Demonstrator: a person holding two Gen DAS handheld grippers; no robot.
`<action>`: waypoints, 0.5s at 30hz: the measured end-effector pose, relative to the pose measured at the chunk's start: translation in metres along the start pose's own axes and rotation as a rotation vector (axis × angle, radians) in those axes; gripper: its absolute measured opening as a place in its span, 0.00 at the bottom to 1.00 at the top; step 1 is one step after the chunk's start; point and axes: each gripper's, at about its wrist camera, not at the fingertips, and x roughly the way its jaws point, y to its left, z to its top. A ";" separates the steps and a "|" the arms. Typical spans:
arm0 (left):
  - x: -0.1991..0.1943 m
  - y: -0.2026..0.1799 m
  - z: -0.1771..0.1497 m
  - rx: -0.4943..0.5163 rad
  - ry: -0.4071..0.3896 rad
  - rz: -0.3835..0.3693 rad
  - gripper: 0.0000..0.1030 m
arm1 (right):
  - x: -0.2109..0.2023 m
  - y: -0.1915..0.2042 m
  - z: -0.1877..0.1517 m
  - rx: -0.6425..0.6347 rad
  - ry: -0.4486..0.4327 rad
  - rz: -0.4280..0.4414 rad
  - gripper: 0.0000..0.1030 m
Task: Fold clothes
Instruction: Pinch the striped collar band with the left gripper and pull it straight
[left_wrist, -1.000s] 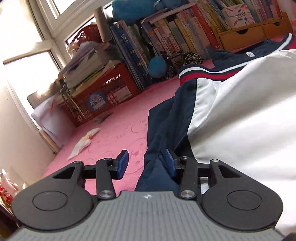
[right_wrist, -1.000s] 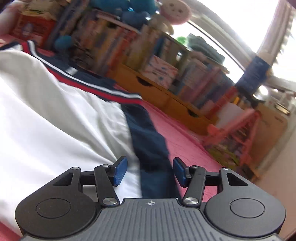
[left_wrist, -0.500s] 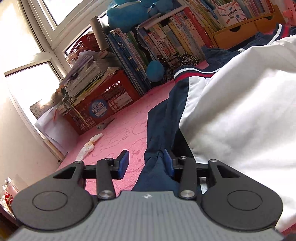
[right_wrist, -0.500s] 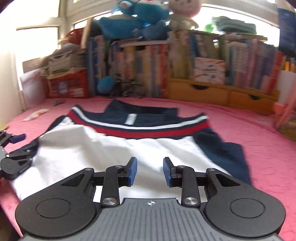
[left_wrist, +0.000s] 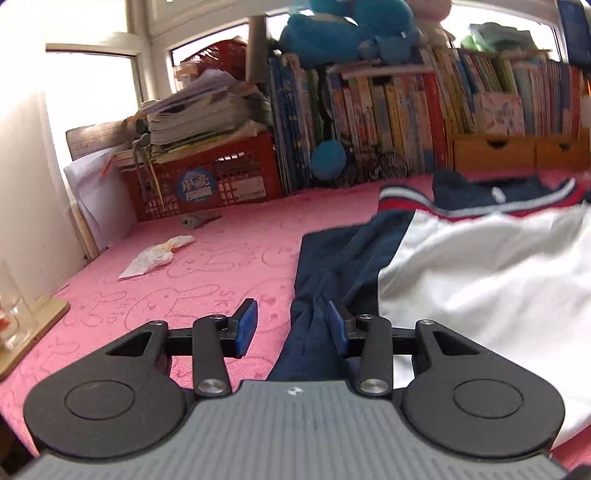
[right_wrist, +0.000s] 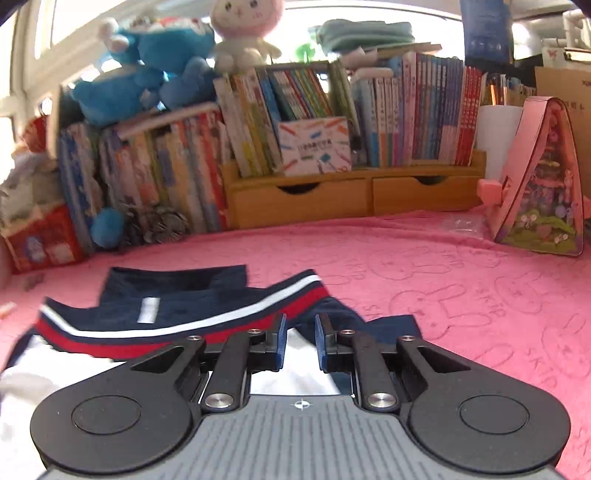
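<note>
Left wrist view: my left hand-held gripper sits open around the navy sleeve of a white, navy and red-striped jacket spread on the pink blanket. My right hand-held gripper hovers half-open above the jacket's shoulder.

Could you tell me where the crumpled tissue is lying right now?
In the left wrist view, the tissue lies on the pink blanket, left of the shirt's navy sleeve and in front of the red crate.
</note>
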 end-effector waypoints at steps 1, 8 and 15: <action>-0.012 -0.001 0.008 -0.033 -0.033 -0.052 0.39 | -0.018 0.009 -0.008 0.003 -0.007 0.048 0.20; 0.015 -0.084 0.036 0.134 0.032 -0.432 0.35 | -0.068 0.071 -0.081 -0.077 -0.023 0.158 0.30; 0.140 -0.077 0.058 0.183 0.210 -0.215 0.12 | -0.059 0.089 -0.097 -0.180 0.009 0.084 0.37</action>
